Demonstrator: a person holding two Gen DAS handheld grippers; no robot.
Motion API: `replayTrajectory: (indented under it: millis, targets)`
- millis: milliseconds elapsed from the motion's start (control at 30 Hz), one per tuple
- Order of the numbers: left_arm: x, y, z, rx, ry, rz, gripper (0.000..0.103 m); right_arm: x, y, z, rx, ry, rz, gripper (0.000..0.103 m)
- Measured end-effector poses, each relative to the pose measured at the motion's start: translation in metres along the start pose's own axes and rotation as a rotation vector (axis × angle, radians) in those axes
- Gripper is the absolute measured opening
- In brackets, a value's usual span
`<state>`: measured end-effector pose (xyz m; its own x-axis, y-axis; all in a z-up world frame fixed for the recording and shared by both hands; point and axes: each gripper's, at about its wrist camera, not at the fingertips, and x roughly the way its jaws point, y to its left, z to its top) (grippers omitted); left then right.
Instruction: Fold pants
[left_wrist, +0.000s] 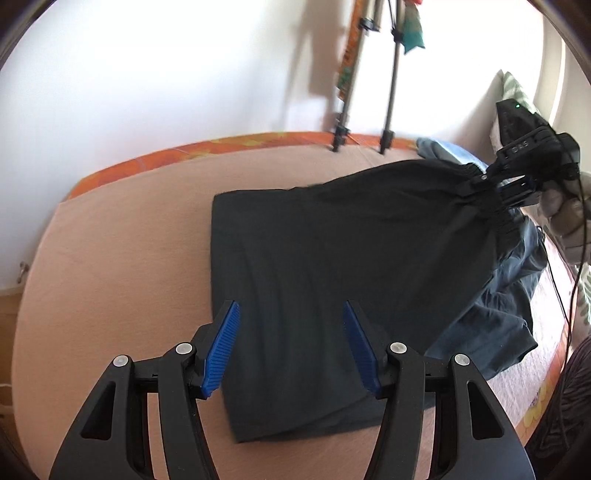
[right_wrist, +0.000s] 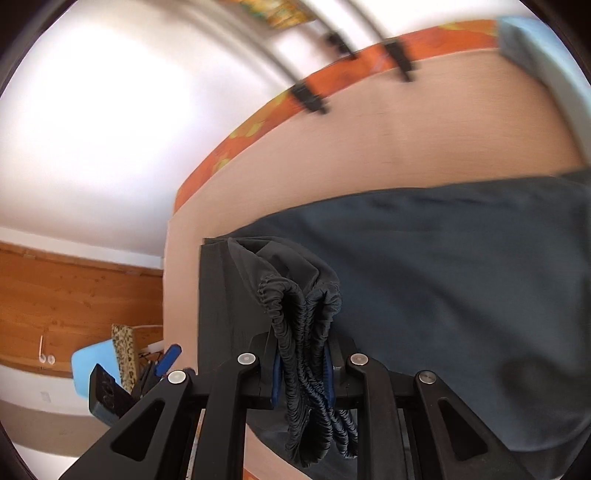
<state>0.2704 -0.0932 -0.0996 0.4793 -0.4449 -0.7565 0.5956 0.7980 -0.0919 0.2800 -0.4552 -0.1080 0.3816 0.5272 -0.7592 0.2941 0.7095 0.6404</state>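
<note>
A pair of dark charcoal fabric pants (left_wrist: 332, 266) is spread over a bed covered with a peach-pink sheet (left_wrist: 122, 236), whose far edge is trimmed by an orange floral border (left_wrist: 207, 144). In the left wrist view, the folded part of the pants is laid flat in the middle of the bed, while the gathered elastic waistband (right_wrist: 306, 354) is lifted off the sheet toward 2 o'clock. The left claw (left_wrist: 291, 347) is held wide apart above the near part of the pants, its ribbed blue pads (left_wrist: 221, 350) spread to either side and nothing gripped between them. The right claw (right_wrist: 301, 369) is seen clamped on the bunched waistband, the ruched folds being pinched between its blue pads and hanging out below the jaws; from the left wrist view the same right claw (left_wrist: 495, 184) is found at 2 o'clock, the fabric being drawn taut from it down to the bed. Behind the pants, at 1 o'clock, a light blue garment (left_wrist: 443, 151) is laid on the sheet, and two grey tripod legs (left_wrist: 391, 92) are propped at 12 o'clock against a white wall (left_wrist: 147, 74). The right wrist view is blurred in its upper part.
</note>
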Motion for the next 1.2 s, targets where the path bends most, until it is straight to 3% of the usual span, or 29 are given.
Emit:
replayTrajectory:
  millis: [500, 767, 900, 1000, 1067, 1200]
  targets:
    - [0.023, -0.052, 0.007, 0.093, 0.036, -0.047, 0.057, -0.11, -0.105, 0.003, 0.095, -0.119, -0.18, 0.016]
    - [0.038, -0.075, 0.006, 0.121, 0.067, -0.067, 0.057, -0.132, -0.143, 0.012, 0.123, -0.147, -0.261, 0.016]
    - [0.049, -0.085, 0.002, 0.142, 0.098, -0.069, 0.057, -0.133, -0.164, 0.019, 0.141, -0.133, -0.242, 0.018]
    - [0.054, -0.088, 0.0, 0.152, 0.112, -0.064, 0.057, -0.133, -0.165, 0.022, 0.082, -0.132, -0.284, 0.026]
    - [0.055, -0.088, -0.001, 0.149, 0.113, -0.063, 0.057, -0.14, -0.162, 0.02, 0.054, -0.152, -0.315, 0.044]
    - [0.056, -0.088, -0.001, 0.14, 0.112, -0.068, 0.057, -0.161, -0.154, -0.003, 0.001, -0.189, -0.335, 0.051]
